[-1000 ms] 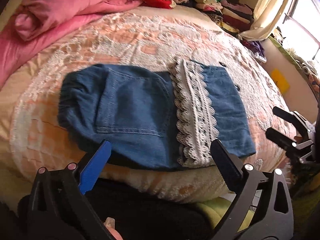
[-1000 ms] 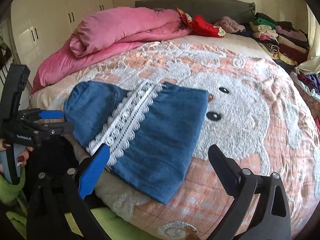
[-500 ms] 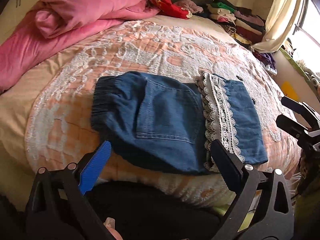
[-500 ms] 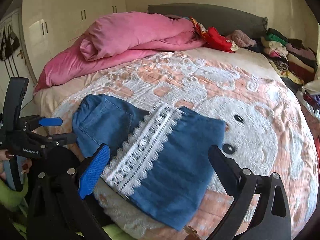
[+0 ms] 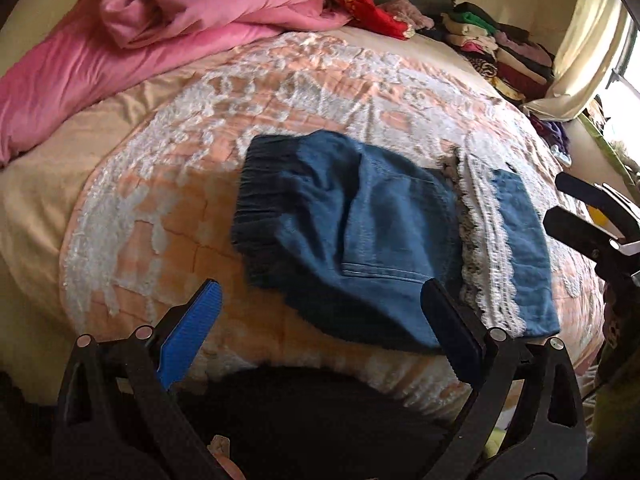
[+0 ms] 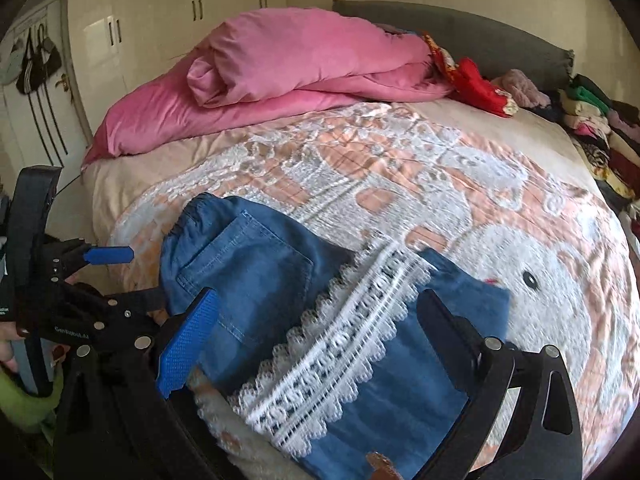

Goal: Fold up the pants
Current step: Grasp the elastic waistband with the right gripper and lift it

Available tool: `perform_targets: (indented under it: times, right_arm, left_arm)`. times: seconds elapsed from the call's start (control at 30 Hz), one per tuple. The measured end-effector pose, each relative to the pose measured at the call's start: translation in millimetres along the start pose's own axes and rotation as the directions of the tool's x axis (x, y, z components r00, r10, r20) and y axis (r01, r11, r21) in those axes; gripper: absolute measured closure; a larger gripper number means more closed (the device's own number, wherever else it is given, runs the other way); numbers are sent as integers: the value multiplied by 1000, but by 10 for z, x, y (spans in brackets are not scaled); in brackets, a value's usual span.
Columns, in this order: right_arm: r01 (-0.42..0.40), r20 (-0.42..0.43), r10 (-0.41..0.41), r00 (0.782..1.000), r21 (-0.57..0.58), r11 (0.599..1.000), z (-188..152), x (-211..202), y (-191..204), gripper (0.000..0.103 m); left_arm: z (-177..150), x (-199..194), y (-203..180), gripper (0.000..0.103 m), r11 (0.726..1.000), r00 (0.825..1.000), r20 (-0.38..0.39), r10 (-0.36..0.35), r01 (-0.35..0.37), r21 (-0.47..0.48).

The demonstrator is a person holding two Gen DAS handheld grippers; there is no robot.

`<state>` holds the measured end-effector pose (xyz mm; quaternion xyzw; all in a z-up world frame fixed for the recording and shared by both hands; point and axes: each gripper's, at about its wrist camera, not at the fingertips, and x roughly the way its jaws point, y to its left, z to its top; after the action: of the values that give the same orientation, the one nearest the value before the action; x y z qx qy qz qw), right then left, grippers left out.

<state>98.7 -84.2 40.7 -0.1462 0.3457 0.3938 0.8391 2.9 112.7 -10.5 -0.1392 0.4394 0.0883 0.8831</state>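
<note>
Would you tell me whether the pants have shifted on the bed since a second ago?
No. The pants keep their far corner just beside the printed bear's eye; only the camera moved.

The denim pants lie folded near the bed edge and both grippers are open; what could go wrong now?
The denim pants lie close to the bed's near edge, so a careless tug might slide them off. The lace band could snag on a finger of the right gripper. The left gripper hovers open and may grab only the top layer.
</note>
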Motion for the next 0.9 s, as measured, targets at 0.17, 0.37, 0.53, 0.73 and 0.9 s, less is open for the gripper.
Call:
perform_targets:
  times: [0.17,0.37,0.53,0.73,0.9]
  right_arm:
    - [-45,-26,45,999,-23,999,191,227,64,5]
    - [-125,-79,119,990,-88,988,489,580,248,5]
    - [-202,-161,184,970,-102,974,682,975,378,5]
    - [-282,-273,237,933,-139,949,764,1442,666,5]
    - [-347,-348,284,894,-133,928,713,1774,801,5]
  left_arm:
    - [-6,147,196,10,997,999,-45,-27,24,-75]
    - [-26,265,321,10,981,991,-65,-116,104,-161]
    - [-11,365,352,38,957,974,-85,-212,189,-221]
    - [-30,468,383,48,934,955,-120,-270,230,-272]
    - [-45,470,357,48,939,957,-131,-260,219,-267]
